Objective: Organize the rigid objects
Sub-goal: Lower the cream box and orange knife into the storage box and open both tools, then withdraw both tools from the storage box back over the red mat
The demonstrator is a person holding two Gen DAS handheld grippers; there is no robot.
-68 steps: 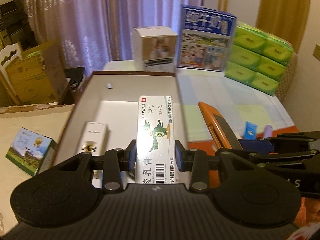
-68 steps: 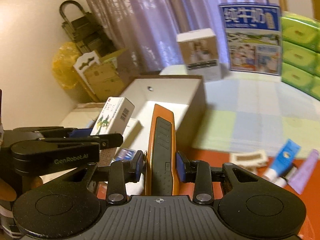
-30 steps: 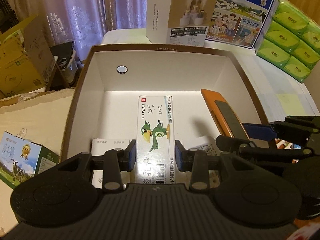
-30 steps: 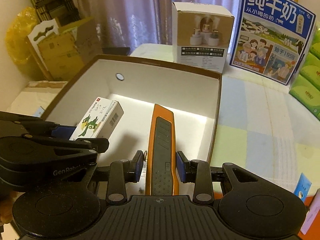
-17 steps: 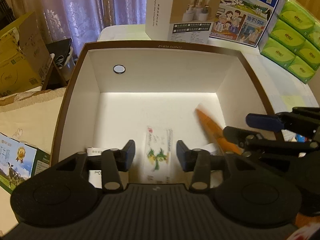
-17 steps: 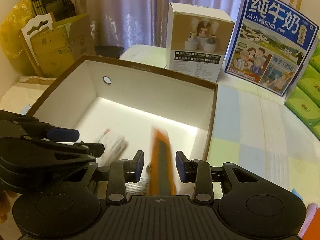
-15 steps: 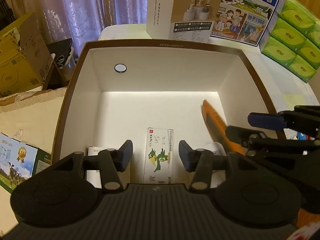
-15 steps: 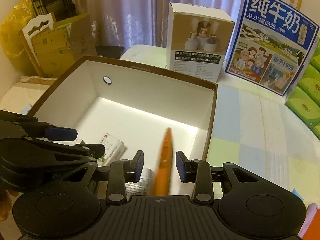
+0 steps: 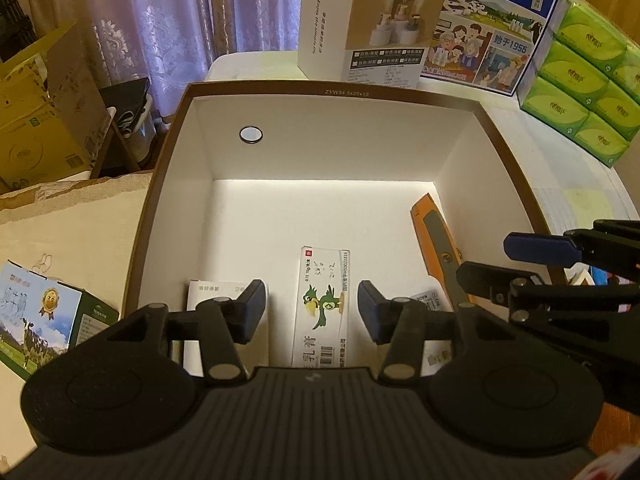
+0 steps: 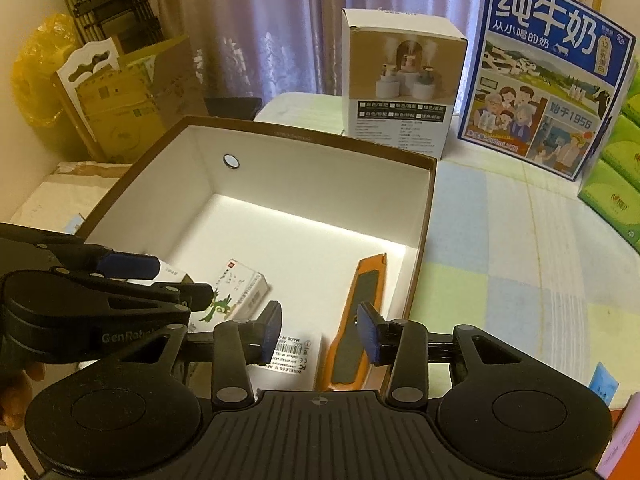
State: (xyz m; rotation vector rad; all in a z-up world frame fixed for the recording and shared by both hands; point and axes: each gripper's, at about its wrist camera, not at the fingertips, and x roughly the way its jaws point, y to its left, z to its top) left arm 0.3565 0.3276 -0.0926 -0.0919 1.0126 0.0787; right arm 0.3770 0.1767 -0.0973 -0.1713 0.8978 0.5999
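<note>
Left wrist view looks down into a square cardboard box [image 9: 192, 128], brown on its rim and smooth white inside, with a small round hole in its far wall. On its floor lies a slim white carton [image 9: 322, 312] printed with a green bird and a barcode; it sits below and between the blue pads of the left claw [image 9: 312, 310], which stand apart and touch nothing. Another white carton [image 9: 208, 294] lies just left of that claw. To the right, an orange knife [image 9: 436, 240] with a grey ribbed grip runs along the box's right wall.

In the right wrist view the right claw [image 10: 318, 332] hangs over the near right corner of the box [image 10: 424, 216]; its jaws are opening and the knife [image 10: 358, 304] lies loose under them on the floor, clear of both pads. A white labelled pack [image 10: 296, 354] lies below the left pad, and the bird carton [image 10: 236, 292] is farther left, beside the left claw [image 10: 160, 278].

The box rests on a worktop [image 10: 520, 248] covered in a pale checked cloth. Beyond the claws stand a white-and-tan carton [image 10: 400, 80], a blue milk case [image 10: 544, 76] and green tissue packs [image 9: 592, 96], with mauve lace curtains [image 9: 168, 20] behind.
</note>
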